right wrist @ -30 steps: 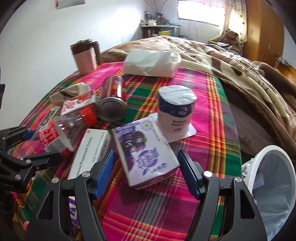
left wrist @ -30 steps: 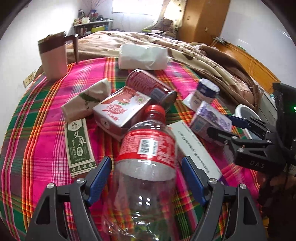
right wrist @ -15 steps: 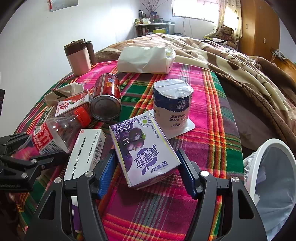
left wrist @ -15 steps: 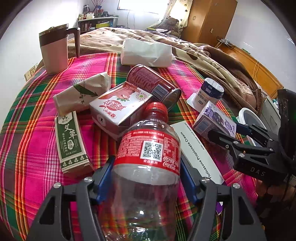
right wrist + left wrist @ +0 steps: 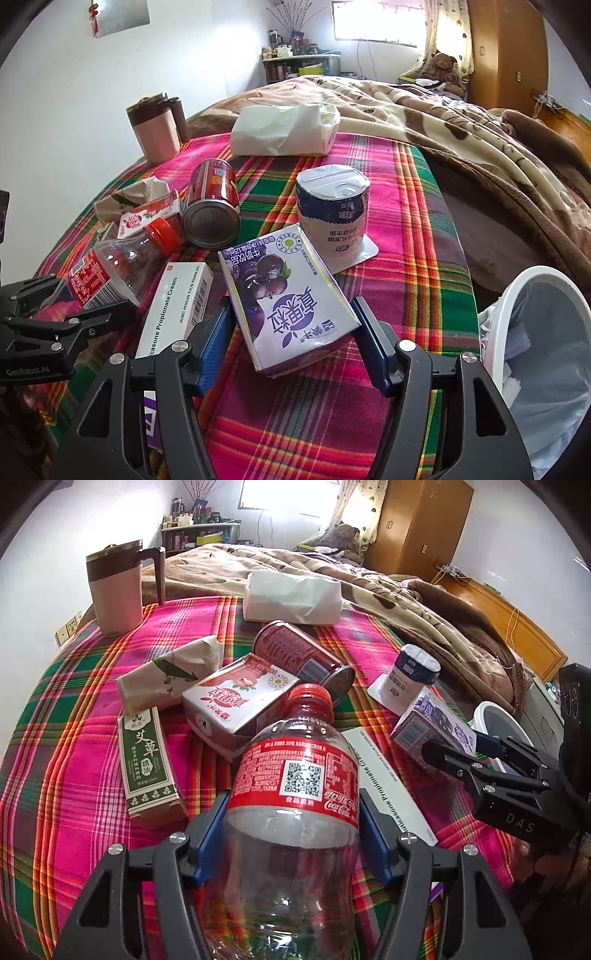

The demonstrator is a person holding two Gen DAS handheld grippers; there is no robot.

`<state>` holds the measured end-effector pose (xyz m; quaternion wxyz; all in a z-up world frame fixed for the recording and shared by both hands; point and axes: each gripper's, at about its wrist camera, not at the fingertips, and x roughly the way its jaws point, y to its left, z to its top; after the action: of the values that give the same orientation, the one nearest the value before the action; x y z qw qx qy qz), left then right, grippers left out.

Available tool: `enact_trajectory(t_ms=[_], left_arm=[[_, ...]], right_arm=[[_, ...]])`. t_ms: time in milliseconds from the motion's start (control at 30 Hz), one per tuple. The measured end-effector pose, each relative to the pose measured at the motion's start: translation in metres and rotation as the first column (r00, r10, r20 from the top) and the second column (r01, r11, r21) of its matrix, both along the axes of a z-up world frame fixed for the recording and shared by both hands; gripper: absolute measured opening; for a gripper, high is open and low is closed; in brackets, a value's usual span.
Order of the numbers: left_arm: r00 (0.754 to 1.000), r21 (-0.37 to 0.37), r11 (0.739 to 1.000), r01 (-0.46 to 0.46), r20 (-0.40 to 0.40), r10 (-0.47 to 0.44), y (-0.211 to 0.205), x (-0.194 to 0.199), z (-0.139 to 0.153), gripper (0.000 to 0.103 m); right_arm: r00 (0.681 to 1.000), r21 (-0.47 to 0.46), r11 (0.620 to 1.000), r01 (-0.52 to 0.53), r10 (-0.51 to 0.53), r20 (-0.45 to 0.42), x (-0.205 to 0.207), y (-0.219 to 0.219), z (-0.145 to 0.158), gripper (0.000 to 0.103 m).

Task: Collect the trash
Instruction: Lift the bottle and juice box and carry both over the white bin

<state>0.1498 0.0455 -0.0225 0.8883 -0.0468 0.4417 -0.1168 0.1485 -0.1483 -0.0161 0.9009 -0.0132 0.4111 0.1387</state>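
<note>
Between the left gripper's blue fingers, a clear, ribbed plastic bottle is clamped, its base cut off by the frame. Beside it, the right gripper pinches a glossy purple carton. Both rest on the bench's plaid cloth; farther off lie a cylindrical red can and a rumpled bed.

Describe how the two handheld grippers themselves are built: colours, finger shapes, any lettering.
Both are matte black plastic frames with silver screw heads at the joints. Each carries two flat blue ribbed pads on long angular fingers. The left gripper shows "GenRobot.AI" in pale letters on its body in the right wrist view. The right gripper shows "DAS" on its body in the left wrist view. No cables or sleeves are visible.
</note>
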Motion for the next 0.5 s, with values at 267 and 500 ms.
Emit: enact_trajectory(t_ms=[267, 500], left_arm=[[0.999, -0.002, 1.000, 0.006, 0.035, -0.006, -0.007, -0.007, 0.015, 0.067], [0.997, -0.010, 0.999, 0.031, 0.076, -0.030, -0.020, -0.012, 0.030, 0.067]], right_arm=[[1.000, 0.032, 0.999, 0.012, -0.013, 0.025, -0.007, -0.006, 0.008, 0.064], [0.997, 0.056, 0.997, 0.045, -0.048, 0.060, -0.017, -0.020, 0.022, 0.064]])
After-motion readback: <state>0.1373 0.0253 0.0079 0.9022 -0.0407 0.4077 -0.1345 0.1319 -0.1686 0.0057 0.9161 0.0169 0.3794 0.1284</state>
